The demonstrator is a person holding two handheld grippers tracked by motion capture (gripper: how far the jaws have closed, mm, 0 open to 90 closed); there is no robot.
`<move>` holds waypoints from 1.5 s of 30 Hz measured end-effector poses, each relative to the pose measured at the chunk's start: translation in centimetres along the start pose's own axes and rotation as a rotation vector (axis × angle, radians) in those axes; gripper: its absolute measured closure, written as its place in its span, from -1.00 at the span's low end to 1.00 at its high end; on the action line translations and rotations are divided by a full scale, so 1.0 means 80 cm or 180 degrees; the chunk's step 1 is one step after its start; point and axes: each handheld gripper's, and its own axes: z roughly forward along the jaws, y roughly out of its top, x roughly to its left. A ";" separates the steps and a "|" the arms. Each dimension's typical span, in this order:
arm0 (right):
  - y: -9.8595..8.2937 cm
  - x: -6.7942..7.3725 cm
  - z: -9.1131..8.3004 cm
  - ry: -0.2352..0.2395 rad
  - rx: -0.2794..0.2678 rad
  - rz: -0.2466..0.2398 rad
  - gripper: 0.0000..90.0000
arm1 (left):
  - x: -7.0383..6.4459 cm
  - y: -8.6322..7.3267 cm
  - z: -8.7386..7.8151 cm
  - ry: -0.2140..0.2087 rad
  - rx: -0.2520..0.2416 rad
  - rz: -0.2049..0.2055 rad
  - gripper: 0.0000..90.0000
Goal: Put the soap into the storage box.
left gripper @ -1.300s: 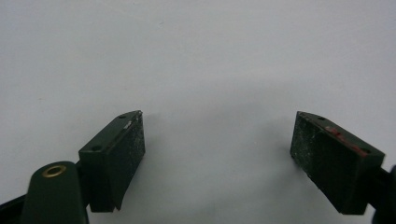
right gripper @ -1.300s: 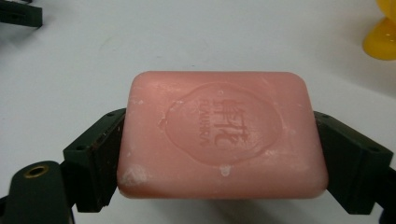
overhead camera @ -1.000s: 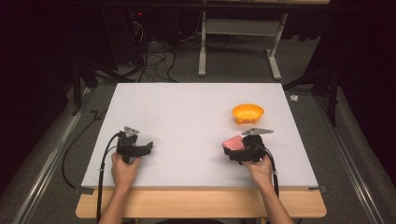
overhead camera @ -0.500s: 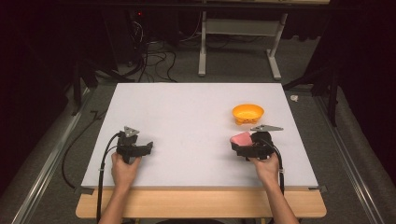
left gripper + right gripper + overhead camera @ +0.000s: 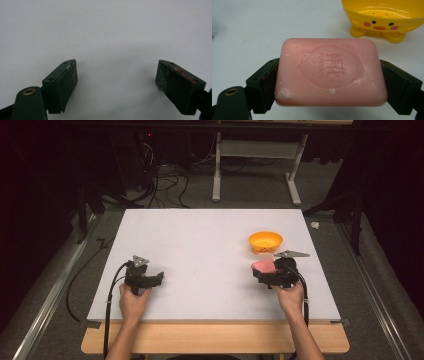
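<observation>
Near the yellow bowl (image 5: 265, 241), the right gripper (image 5: 263, 268) clamps pink soap (image 5: 329, 71); left gripper (image 5: 159, 279) jaws gape.

L claw (image 5: 159, 279) low over bench near-left, jaws spread wide, nothing btwn. R claw (image 5: 257, 271) near-right, jaws clamped on both sides of a load. Both forearms in from near edge, hands (image 5: 131, 299) wrapped round grips.

Pink soap (image 5: 330, 75), yellow duck-faced bowl (image 5: 384, 18)
</observation>
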 end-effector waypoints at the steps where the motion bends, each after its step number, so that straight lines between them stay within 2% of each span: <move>1: 0.003 -0.001 -0.001 -0.0013 -0.0002 -0.0006 -0.70 | 0.000 0.000 0.000 0.0005 -0.0004 0.0001 -0.60; 15: 0.018 -0.010 -0.008 -0.0063 -0.0033 0.0054 -0.70 | 0.000 0.000 0.000 0.0004 -0.0005 -0.0002 -0.60; 28: 0.035 -0.014 -0.008 -0.0125 -0.0009 0.0008 -0.70 | 0.000 0.000 0.000 -0.0001 -0.0001 0.0000 -0.60; 45: 0.058 -0.019 -0.005 -0.0187 0.0024 0.0020 -0.70 | 0.000 0.000 0.000 0.0002 -0.0004 -0.0003 -0.60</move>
